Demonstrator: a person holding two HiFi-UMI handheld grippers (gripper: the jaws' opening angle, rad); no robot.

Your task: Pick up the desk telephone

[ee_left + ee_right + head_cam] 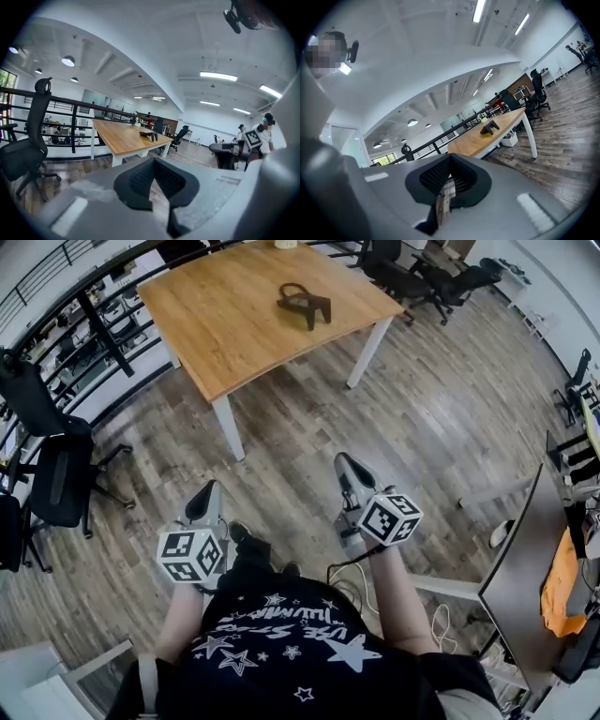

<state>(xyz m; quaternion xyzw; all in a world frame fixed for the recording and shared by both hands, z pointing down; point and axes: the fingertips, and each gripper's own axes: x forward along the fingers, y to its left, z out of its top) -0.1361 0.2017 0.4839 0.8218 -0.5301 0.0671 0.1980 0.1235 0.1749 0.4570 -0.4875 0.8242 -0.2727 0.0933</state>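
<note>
- Desk telephone (304, 304), dark, sits on the wooden table (234, 329) near its far end, with nothing touching it.
- Left gripper (208, 501): jaws closed, nothing between them, held low over the plank floor (422, 418).
- Right gripper (352, 474): jaws closed, empty, beside the left one.
- Both point toward the table and are well apart from it.
- Black office chair (56, 474) stands to the left.
</note>
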